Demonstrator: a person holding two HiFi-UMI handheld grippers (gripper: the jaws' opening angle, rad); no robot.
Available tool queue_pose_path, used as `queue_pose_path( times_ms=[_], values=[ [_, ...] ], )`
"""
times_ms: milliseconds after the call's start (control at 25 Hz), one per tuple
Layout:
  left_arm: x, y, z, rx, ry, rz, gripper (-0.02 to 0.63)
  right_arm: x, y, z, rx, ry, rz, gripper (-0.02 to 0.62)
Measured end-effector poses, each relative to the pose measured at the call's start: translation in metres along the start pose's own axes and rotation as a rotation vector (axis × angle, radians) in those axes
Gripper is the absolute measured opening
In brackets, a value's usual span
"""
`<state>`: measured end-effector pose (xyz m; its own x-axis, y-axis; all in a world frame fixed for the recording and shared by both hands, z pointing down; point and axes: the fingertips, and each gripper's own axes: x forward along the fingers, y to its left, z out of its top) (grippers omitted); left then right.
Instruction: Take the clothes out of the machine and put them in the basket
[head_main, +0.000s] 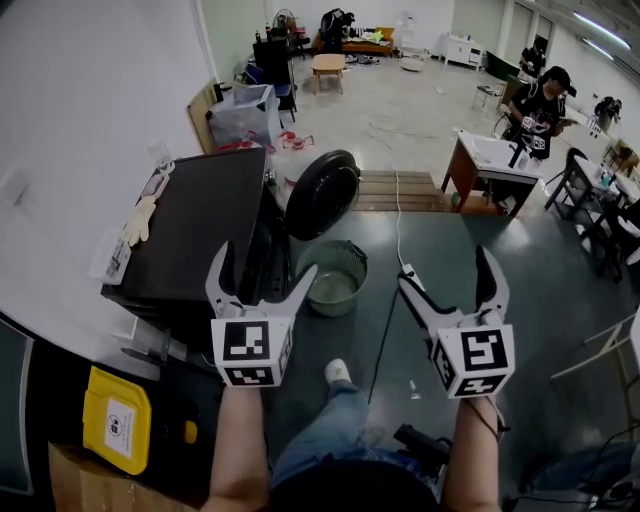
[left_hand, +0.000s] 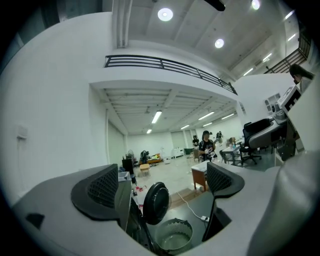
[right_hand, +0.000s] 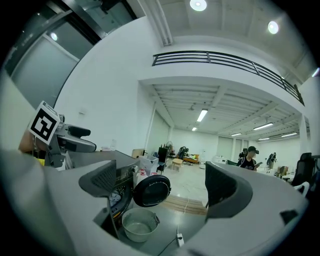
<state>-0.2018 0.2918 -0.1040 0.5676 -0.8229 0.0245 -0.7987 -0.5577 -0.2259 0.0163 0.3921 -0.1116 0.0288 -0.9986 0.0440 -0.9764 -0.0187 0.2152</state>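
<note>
Below, machine door (head_main: 322, 193) open, pale clothes (right_hand: 115, 197) inside, round basket (head_main: 340, 245), left tool (head_main: 266, 262), right tool (head_main: 445, 268) gaping, empty.

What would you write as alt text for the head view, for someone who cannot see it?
Seen from above, a person holds an open left claw and open right claw, both empty, before a black washing machine whose round door is swung open. A pale basket stands on the dark floor below the door.
</note>
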Motion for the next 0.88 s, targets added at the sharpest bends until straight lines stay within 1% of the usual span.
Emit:
queue_pose_path(
  times_ms=[200,480,640,760,880],
  values=[
    [0.047,0.009,-0.002,-0.014,0.0,0.01,0.552,0.04,-0.018,-0.006,-0.007,0.014,0.004,0.554],
    [0.131,0.027,-0.012,-0.036,0.022,0.011,0.552,0.116,-0.044,-0.021,-0.011,0.055,0.013,0.554],
    [0.18,0.037,-0.032,-0.056,0.064,0.015,0.552,0.164,-0.058,-0.031,-0.033,0.076,0.023,0.553],
    [0.211,0.046,-0.052,-0.039,0.112,0.013,0.552,0.2,-0.063,-0.042,-0.06,0.111,0.049,0.552],
    [0.241,0.062,-0.064,-0.033,0.136,0.006,0.552,0.237,-0.066,-0.053,-0.083,0.153,0.073,0.552]
  ],
)
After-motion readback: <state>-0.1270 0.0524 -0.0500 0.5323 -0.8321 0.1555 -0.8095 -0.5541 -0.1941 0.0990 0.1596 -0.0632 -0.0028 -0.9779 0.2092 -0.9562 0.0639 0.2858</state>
